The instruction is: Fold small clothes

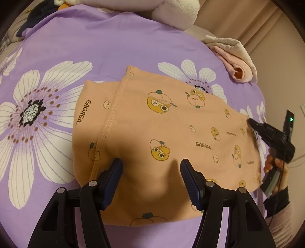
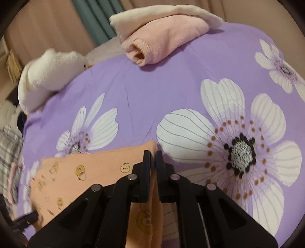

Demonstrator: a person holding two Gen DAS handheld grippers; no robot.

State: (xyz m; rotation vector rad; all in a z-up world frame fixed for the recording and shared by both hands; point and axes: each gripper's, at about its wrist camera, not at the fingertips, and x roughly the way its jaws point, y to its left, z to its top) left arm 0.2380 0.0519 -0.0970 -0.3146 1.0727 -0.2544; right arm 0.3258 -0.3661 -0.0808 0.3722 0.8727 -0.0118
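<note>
Softly creased peach cotton garment (image 1: 152,124)

We see a purple bedsheet (image 1: 118,47) printed with big white flowers (image 2: 236,145). At its far edge lies a white plush toy (image 2: 47,76), with another pale plush (image 1: 175,13) at the top of the left wrist view. Beige curtains (image 1: 247,21) hang behind, a teal strip (image 2: 95,19) among them. A checked cloth (image 2: 9,146) shows at the left rim.

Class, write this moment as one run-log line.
stage: folding | left gripper: open above orange garment | right gripper: shut on garment edge | surface: purple floral sheet
</note>
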